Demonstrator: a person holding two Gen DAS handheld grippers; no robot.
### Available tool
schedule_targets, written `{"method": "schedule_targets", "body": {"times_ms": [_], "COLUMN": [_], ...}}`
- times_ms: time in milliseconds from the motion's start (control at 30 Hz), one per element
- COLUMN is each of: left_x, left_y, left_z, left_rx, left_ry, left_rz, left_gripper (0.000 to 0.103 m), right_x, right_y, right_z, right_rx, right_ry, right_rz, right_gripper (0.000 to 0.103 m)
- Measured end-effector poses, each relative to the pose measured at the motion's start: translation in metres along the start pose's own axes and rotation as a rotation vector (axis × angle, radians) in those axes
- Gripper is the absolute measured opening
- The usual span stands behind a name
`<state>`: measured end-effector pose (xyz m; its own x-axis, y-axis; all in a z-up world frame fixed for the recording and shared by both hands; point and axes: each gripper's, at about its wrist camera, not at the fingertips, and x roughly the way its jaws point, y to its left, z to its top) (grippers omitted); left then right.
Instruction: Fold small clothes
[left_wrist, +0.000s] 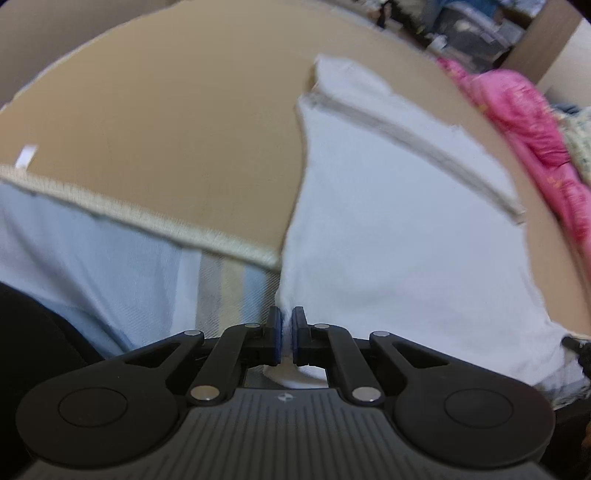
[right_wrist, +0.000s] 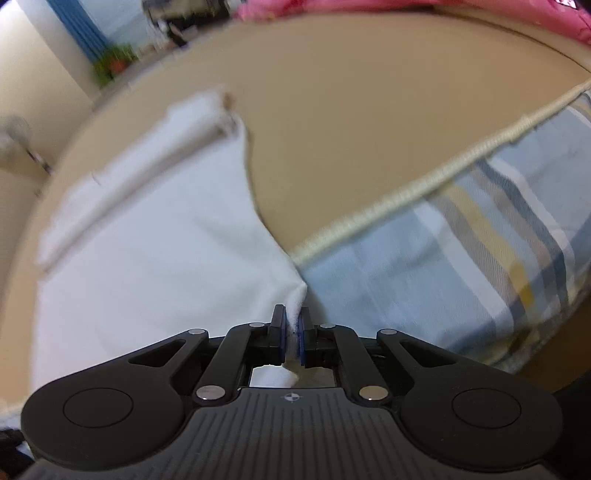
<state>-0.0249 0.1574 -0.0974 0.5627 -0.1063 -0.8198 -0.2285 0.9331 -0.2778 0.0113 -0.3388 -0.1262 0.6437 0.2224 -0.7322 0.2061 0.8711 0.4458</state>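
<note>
Tan and bare across its middle, your bench (left_wrist: 166, 110) carries the laundry under both cameras. Along its near left edge in the left wrist view lies a pale blue checked cloth (left_wrist: 92, 243) with a cream woven border, flat on the bench. Just right of it spreads the white garment (left_wrist: 388, 221), a grey-trimmed hem running slantwise across its far part. Your left gripper (left_wrist: 287, 332) has its fingers (left_wrist: 274, 332) clenched on the near edge of that white garment, a thin fold of white pinched between the blue pads and a tuft showing behind them. Further right, at the bench's far edge, a heap of pink fabric (left_wrist: 517, 122) sits beside a patterned piece; storage clutter beyond it is too blurred to name.

From the right wrist camera, the white garment (right_wrist: 155, 240) fills the left, its trimmed hem blurred toward the far corner. At centre your right gripper (right_wrist: 293, 332) is clamped on a peaked corner of that same garment, the cloth rising into the closed fingers (right_wrist: 277, 332). To the right, the checked cloth (right_wrist: 461, 266) shows blue, yellow and grey stripes, its cream border meeting the white garment's edge just ahead of the fingertips. Pink fabric (right_wrist: 480, 9) lines the far edge.
</note>
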Motion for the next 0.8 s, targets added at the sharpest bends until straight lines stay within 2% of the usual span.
{"method": "schedule_targets", "body": {"times_ms": [100, 267, 500, 667, 733, 800], "left_x": [-0.027, -0.076, -0.152, -0.21, -0.211, -0.197], "left_y": [-0.004, -0.004, 0.02, 0.036, 0.035, 0.032], "left_z": [0.006, 0.015, 0.001, 0.0, 0.013, 0.037], "left_rx": [0.033, 0.099, 0.088, 0.068, 0.061, 0.066], "left_ry": [-0.057, -0.154, -0.181, -0.193, -0.199, -0.209], "left_rz": [-0.038, -0.115, -0.247, -0.308, -0.33, -0.337], "left_gripper": [0.005, 0.005, 0.004, 0.005, 0.005, 0.005], "right_x": [-0.034, -0.074, -0.144, -0.2, -0.204, -0.187], "right_y": [0.004, 0.006, -0.009, -0.023, -0.027, -0.026], "right_z": [0.013, 0.029, 0.023, 0.014, 0.019, 0.033], "right_rx": [0.007, 0.041, 0.014, 0.011, 0.031, 0.059], "right_ry": [-0.099, -0.181, -0.208, -0.195, -0.198, -0.187], "right_rz": [0.099, 0.209, 0.316, 0.424, 0.424, 0.429], "right_gripper": [0.006, 0.005, 0.005, 0.005, 0.005, 0.005]}}
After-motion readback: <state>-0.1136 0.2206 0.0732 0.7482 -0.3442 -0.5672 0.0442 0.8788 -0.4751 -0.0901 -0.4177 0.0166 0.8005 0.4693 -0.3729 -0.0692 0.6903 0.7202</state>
